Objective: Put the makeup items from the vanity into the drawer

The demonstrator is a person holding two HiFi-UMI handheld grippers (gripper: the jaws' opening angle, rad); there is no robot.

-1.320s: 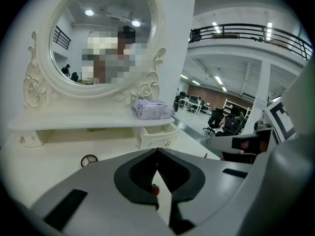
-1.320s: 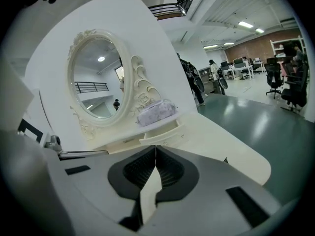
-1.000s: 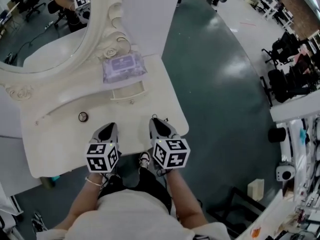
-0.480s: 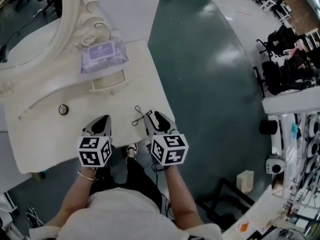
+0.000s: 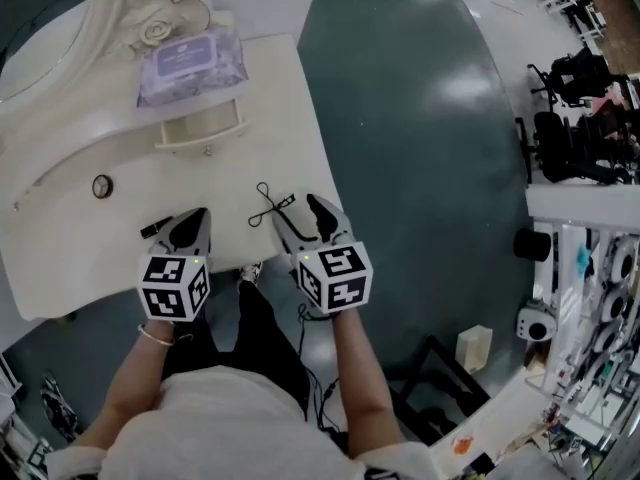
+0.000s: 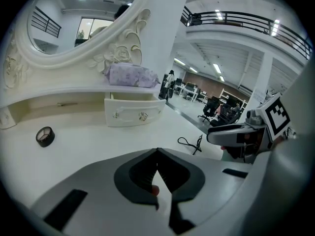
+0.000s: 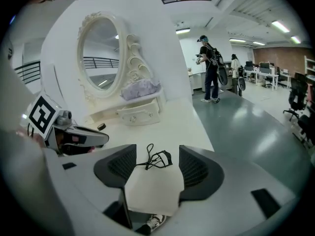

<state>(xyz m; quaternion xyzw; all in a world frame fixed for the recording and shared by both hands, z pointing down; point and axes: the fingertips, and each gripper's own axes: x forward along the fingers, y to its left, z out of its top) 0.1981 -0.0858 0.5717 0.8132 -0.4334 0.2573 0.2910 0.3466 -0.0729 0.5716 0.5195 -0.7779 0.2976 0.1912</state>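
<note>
Bright, even overhead light; glare on the floor [image 5: 470, 88] beyond the right tongs [image 5: 301, 215]; gripper views bulge, corners black.

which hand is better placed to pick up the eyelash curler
Right. The right tongs have just been opening and stand apart, with the eyelash curler lying on the vanity just ahead of their gap, ungripped. The left tongs are shut, off to its side.

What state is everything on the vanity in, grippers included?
drawer: pulled open
wipes pack: lying flat above drawer
eyelash curler: loose on vanity
right gripper: jaws just been opening, curler ahead, not gripped
left gripper: jaws shut
</note>
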